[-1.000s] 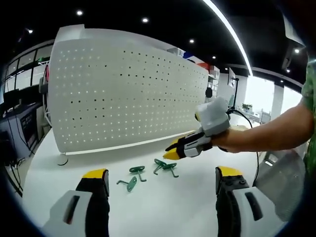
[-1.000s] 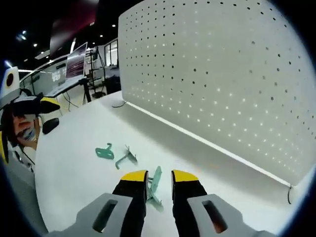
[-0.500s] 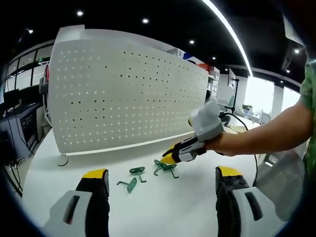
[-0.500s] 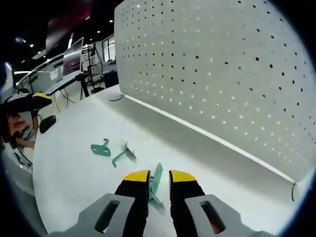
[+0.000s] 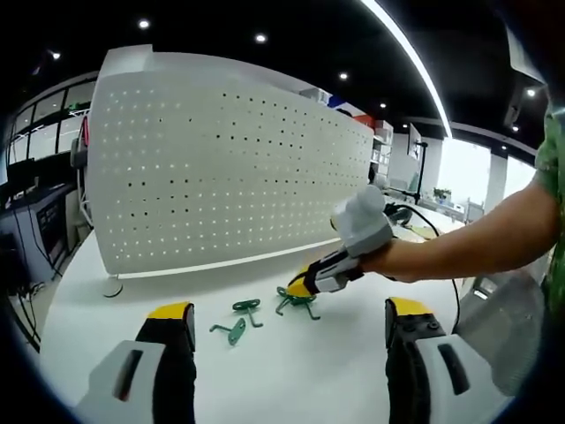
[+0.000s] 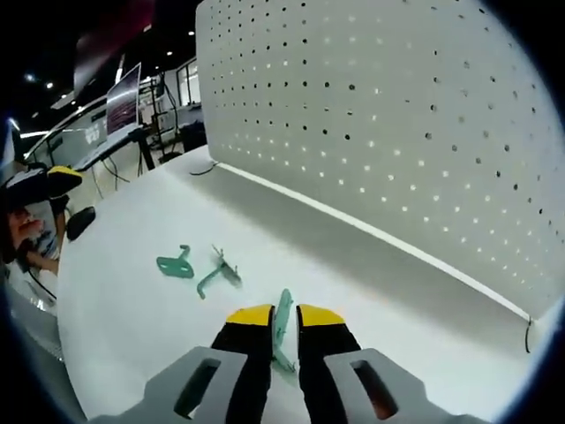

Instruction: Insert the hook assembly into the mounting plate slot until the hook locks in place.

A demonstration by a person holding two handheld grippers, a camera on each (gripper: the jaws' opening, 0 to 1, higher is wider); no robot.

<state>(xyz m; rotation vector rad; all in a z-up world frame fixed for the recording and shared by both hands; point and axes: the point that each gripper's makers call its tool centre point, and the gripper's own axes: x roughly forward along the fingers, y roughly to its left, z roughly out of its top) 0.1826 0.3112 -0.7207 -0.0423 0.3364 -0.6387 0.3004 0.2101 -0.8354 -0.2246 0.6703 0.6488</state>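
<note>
The green hook (image 6: pixel 282 323) stands edge-up on the white bench (image 6: pixel 132 336), its long axis running straight ahead between the jaws of the right hand-held gripper (image 6: pixel 275 316), which grasps it. The left hand-held gripper (image 5: pixel 291 322) hangs released, well back from it.

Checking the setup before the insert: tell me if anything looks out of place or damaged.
Nothing stands out. The pegboard stands upright on the white table, three green hooks lie in front of it, two loose, and the right gripper has its jaws around the third hook.
</note>
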